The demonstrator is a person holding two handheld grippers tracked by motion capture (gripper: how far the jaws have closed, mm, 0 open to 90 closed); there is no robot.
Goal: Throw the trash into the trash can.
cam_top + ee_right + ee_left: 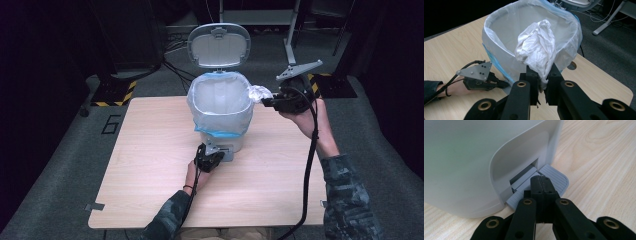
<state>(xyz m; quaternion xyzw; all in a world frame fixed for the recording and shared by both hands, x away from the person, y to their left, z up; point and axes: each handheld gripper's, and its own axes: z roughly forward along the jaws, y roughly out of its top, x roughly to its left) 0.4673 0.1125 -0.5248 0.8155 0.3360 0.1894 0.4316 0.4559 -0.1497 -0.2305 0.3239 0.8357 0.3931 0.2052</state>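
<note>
Left tool (541, 185) is clamped shut with nothing between its jaws, tips pressing down on the grey foot pedal (554, 178) at the base of the pedal bin (222, 120), so the lid (218, 45) stands flipped up. Right tool (541, 75) is pinched tight on a crumpled white paper wad (536, 47), held just beside the bin's right rim, about level with it, not yet over the opening.

What I'd worry about: the closed tips sit on a small ribbed pedal, and if they slide off, the lid probably drops right on the wad. Also the plastic liner (499, 27) folds loosely over the rim, so the paper could snag it or land outside on the counter (150, 165) if let go too early.

Beyond the counter there's grey floor, some cables and a stand leg (290, 47) behind the bin, with nothing between wad and opening.
</note>
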